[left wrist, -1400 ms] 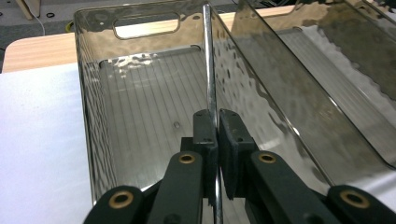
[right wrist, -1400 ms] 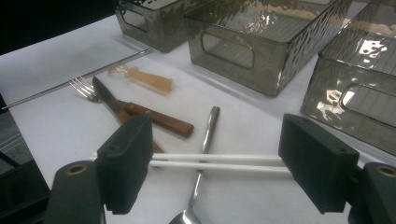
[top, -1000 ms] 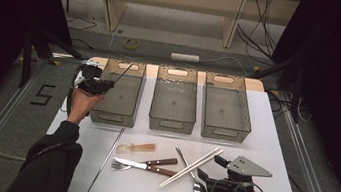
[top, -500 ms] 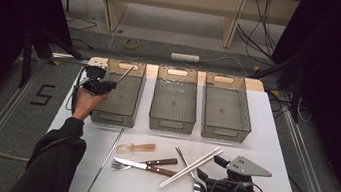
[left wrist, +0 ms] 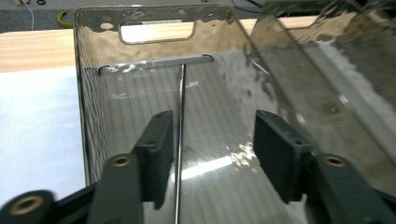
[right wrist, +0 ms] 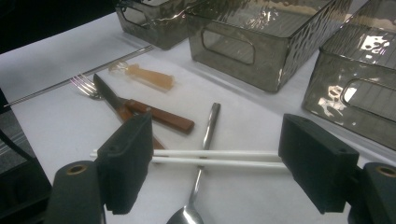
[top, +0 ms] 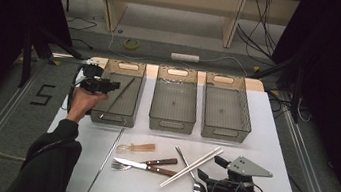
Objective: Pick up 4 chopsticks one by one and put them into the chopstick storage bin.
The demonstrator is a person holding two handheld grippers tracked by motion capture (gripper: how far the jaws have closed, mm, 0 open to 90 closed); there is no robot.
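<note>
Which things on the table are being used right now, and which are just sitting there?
In use:
left gripper, jaws open
thin metal rod
left bin

Lying about:
white chopsticks
spoon
knife
fork
middle bin
right bin

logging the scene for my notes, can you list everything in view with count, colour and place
bins: 3, smoky clear, row across the table's far half
metal rod: 1, silver, lying in the left bin
second metal rod: 1, silver, on the table's near left
small scoop: 1, amber, in front of the left bin
knife: 1, wooden handle, near centre
fork: 1, wooden handle, crossing the knife
chopsticks: 2, white, over the spoon
spoon: 1, silver, near right
table: 1, white
left tool: black, open, over the left bin
right tool: black, open, near the chopsticks
</note>
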